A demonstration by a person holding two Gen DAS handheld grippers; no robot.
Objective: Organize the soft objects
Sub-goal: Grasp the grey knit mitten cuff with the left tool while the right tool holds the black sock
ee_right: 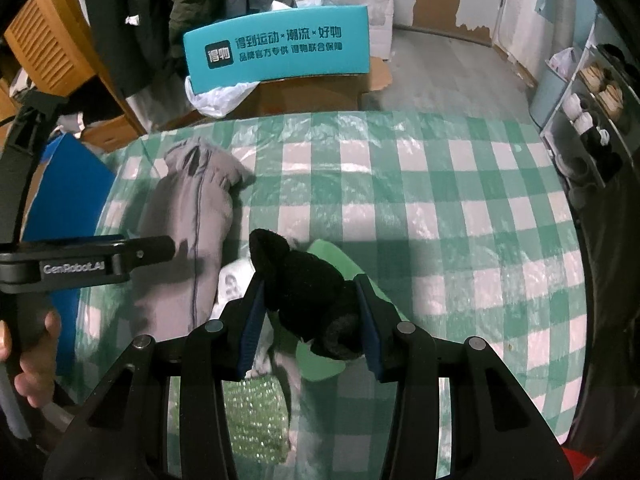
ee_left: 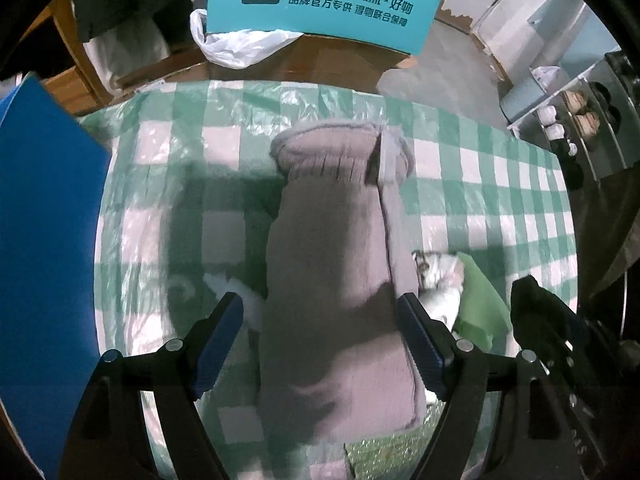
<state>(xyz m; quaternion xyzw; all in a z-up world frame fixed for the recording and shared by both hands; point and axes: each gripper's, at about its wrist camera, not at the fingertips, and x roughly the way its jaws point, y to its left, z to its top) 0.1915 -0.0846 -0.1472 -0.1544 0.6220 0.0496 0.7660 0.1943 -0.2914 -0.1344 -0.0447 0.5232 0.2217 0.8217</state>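
A long grey knit piece [ee_left: 332, 240] lies flat on the green-checked table cover [ee_left: 500, 200], running away from me. My left gripper [ee_left: 320, 300] hangs over its near part, open, with the fingers either side of the cloth; the left pad stands clear of it. In the right wrist view my right gripper [ee_right: 308, 280] is shut on a black fuzzy piece [ee_right: 308, 288], held above a white cloth [ee_right: 232, 280] and a green cloth [ee_right: 332, 252]. The grey piece [ee_right: 188, 216] lies to its left, under the left gripper's finger [ee_right: 160, 246].
A blue board [ee_left: 40, 240] borders the table on the left. A teal printed box [ee_right: 280, 52] on a cardboard box stands beyond the far edge. A shoe rack [ee_right: 592, 120] is at the right. A glittery green cloth [ee_right: 256, 412] lies near me. A person's hand [ee_right: 36, 356] grips the left handle.
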